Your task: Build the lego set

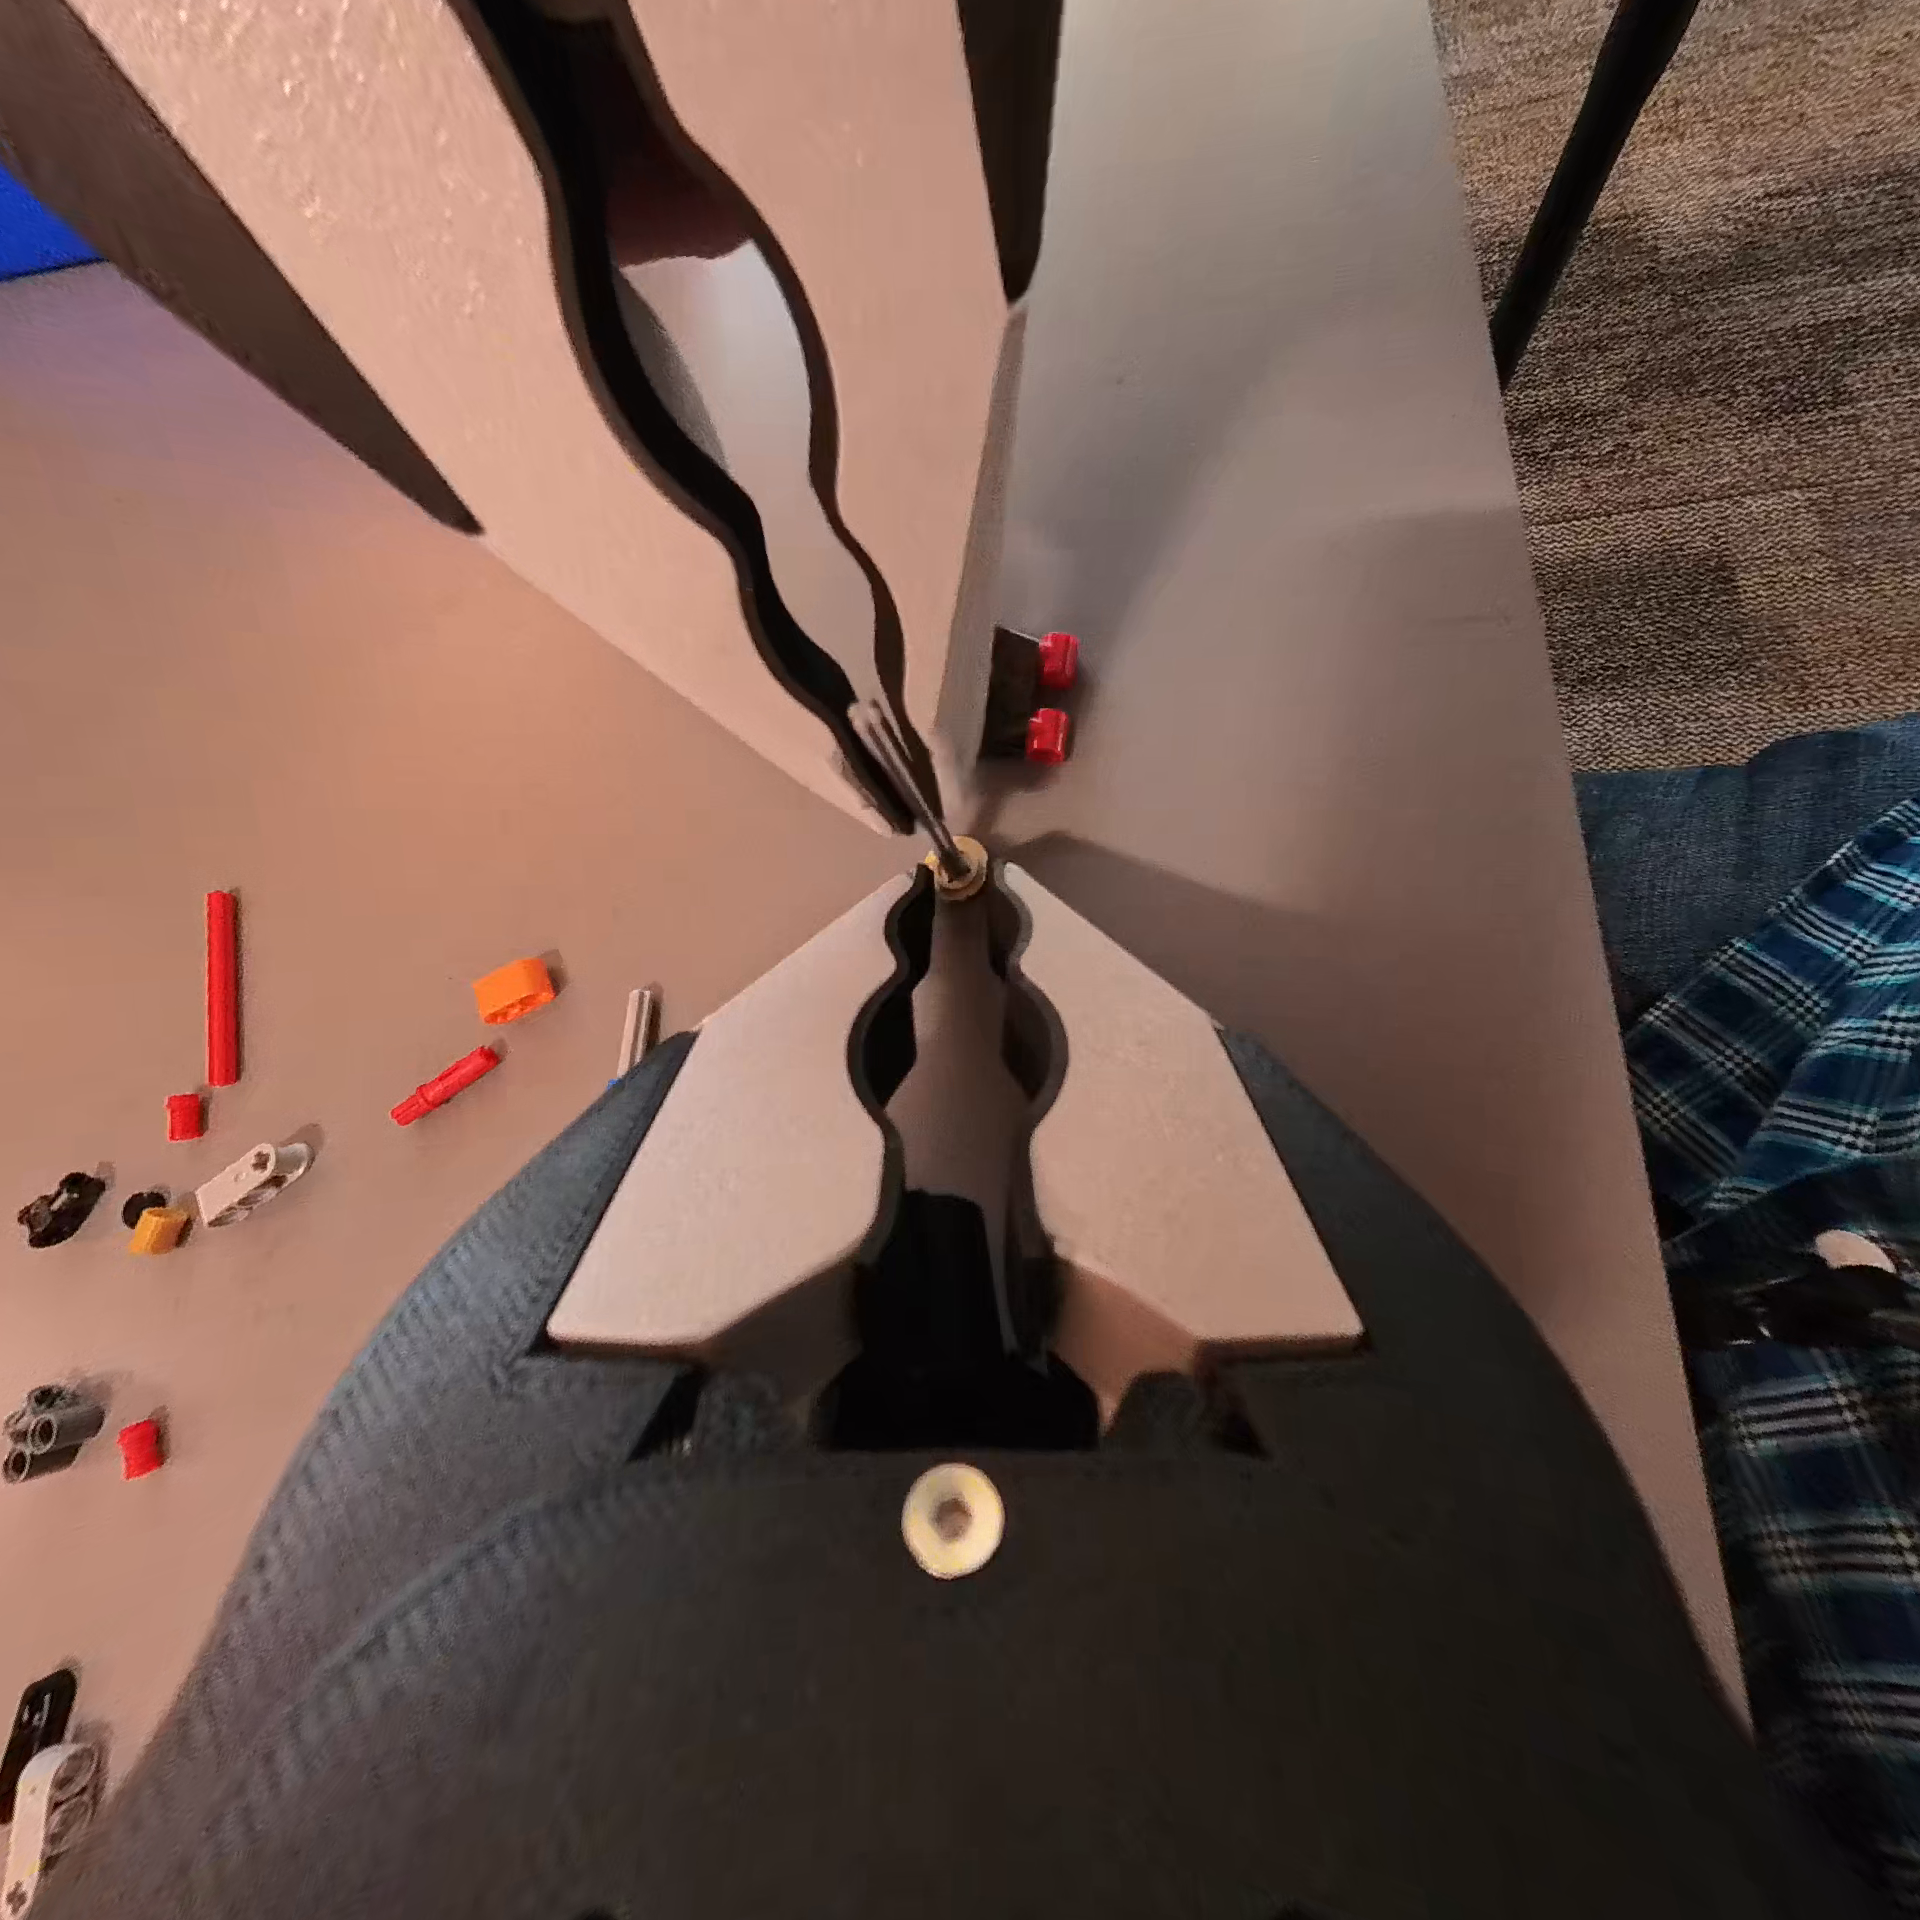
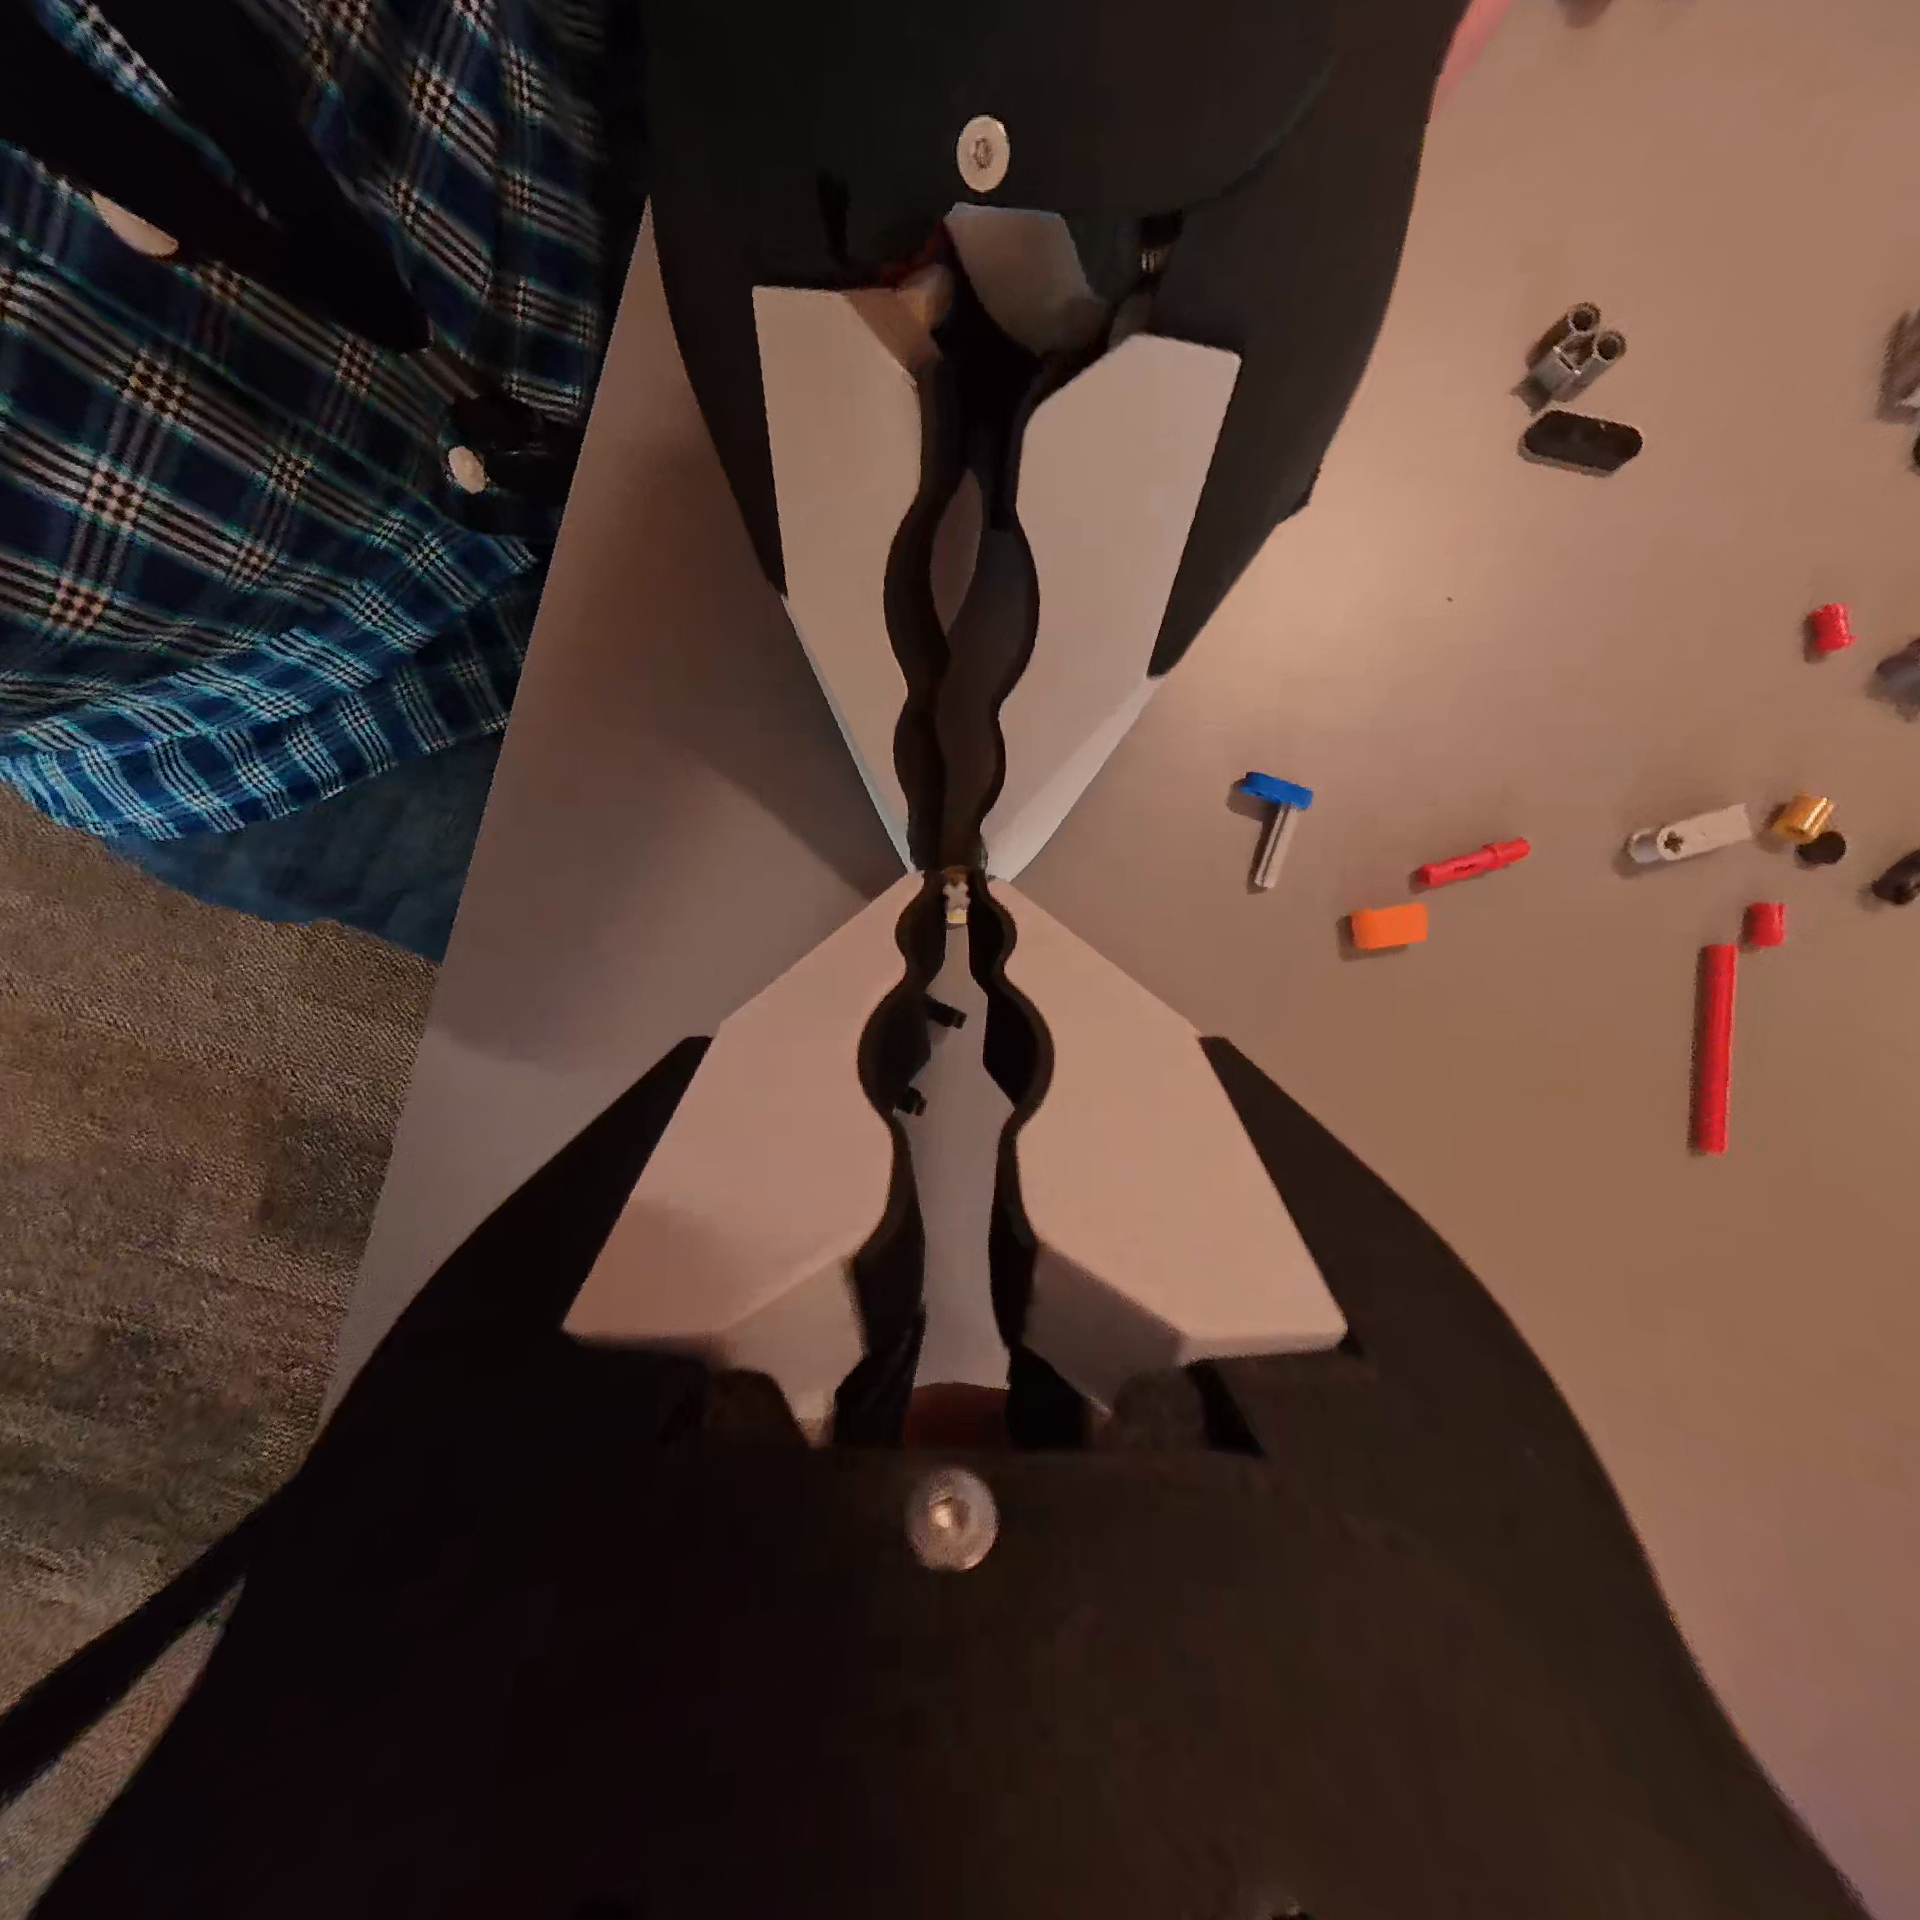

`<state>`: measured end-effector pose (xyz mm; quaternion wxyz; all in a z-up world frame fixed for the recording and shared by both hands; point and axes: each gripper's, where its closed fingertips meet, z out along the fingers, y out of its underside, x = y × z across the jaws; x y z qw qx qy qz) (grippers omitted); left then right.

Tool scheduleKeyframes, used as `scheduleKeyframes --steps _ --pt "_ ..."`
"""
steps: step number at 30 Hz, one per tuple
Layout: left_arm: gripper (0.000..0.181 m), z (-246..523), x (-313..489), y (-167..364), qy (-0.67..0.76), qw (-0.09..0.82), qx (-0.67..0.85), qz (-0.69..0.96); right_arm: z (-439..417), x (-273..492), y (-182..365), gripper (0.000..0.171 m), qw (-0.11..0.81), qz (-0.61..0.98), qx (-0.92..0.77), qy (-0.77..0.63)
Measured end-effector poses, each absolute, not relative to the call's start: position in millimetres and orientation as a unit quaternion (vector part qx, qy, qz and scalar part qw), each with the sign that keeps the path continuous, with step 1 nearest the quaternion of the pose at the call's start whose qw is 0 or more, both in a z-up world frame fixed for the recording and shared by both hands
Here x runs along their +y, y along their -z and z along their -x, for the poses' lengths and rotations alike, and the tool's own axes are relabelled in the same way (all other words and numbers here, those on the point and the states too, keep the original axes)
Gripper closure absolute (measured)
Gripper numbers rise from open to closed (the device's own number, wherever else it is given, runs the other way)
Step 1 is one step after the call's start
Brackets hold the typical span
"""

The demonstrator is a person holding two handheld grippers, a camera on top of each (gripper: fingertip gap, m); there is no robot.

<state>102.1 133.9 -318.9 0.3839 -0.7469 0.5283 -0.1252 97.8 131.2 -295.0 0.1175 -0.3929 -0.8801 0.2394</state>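
My left gripper [image 1: 954, 871] jaws clenched on a small tan bush [image 1: 956, 869]; right gripper [image 2: 956, 899] jaws clenched on a thin dark axle [image 1: 902, 774], tip to tip above the counter [image 1: 416, 790]. Spare pieces lie apart: red axle [image 1: 221, 987], orange piece [image 1: 514, 987]

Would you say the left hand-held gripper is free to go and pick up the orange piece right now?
Probably not yet: the left hand-held gripper is shut on a small tan bush, tip to tip with the right hand-held gripper. The orange piece itself lies unobstructed on the table.
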Motion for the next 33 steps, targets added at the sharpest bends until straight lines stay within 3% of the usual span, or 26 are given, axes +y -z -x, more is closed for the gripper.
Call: scheduleKeyframes --steps 15,20,23,33 --pt "0.171 -102.0 134.7 318.6 0.123 0.386 0.527 0.747 -95.1 132.3 296.9 0.17 0.138 0.402 -0.871 -0.247" --pt "0.153 -95.4 140.2 315.3 0.105 0.404 0.509 0.753 -93.4 139.2 282.6 0.17 0.19 0.445 -0.819 -0.309" --pt "0.147 -91.1 149.1 301.3 0.099 0.447 0.478 0.75 -91.3 141.8 262.0 0.17 0.239 0.479 -0.756 -0.376" --pt "0.157 -102.2 160.8 232.4 0.142 0.597 0.388 0.688 -112.0 160.3 200.6 0.17 0.351 0.556 -0.49 -0.572"
